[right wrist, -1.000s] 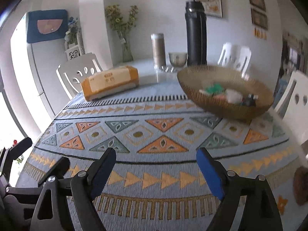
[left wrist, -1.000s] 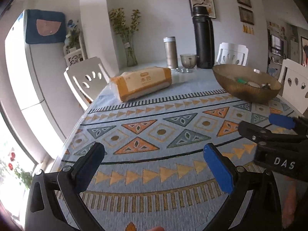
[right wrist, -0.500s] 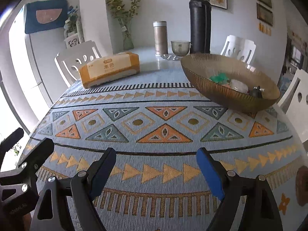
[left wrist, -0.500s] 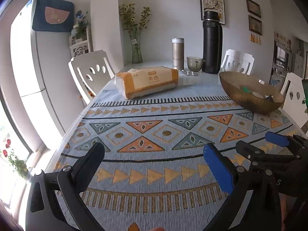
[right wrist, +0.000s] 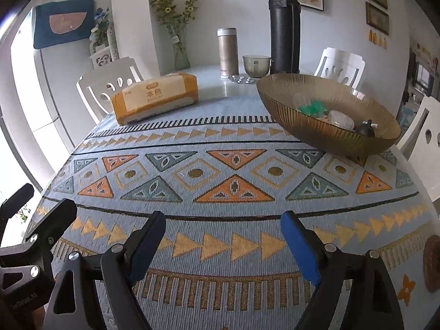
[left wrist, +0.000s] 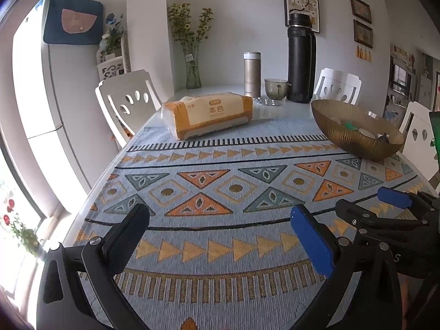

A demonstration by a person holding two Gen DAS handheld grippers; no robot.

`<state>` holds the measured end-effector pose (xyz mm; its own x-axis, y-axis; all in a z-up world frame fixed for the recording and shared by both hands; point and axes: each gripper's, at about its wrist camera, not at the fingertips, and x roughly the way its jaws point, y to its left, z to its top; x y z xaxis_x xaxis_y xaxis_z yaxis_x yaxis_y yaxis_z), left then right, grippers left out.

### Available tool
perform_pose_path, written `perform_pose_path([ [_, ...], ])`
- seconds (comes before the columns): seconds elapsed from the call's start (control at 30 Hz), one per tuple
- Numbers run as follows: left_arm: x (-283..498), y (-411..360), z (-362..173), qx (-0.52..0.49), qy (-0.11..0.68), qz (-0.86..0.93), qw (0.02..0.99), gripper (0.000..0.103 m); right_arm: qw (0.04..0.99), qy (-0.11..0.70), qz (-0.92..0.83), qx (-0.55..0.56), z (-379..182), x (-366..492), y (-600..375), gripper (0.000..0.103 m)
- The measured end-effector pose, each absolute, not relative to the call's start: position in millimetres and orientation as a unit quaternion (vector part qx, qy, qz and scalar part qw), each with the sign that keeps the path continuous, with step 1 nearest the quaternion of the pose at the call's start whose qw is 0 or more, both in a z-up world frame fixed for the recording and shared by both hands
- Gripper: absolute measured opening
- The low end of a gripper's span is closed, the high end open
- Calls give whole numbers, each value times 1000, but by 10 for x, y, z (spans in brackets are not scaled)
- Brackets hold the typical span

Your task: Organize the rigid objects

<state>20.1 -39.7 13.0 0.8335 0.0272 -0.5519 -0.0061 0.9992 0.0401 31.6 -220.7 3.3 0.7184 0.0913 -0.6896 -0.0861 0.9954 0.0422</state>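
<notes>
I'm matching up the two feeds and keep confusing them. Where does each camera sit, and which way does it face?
Left wrist: on the left gripper, facing down the patterned tablecloth toward the tissue pack; the right gripper shows at right.
Right wrist: on the right gripper, facing the same way, nearer the bowl; the left gripper shows at lower left.
Shared: tissue pack, bowl, black flask, both grippers open.

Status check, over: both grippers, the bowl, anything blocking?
Left gripper and right gripper open, empty. Ribbed amber glass bowl holds small items. Nothing blocking it.
</notes>
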Motion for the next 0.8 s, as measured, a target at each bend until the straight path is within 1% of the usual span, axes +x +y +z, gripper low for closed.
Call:
perform_pose_path([
  [0.27,243,-389,89,11,306,-11,952,103,928,367,56,19,56,308,-2256,84],
  [0.57,281,-378,49,4,319,-15,948,103,927,372,54,12,41,319,-2231,84],
  [0.8,246,-300,89,-8,298,-8,955,103,926,372,54,16,41,325,-2258,84],
])
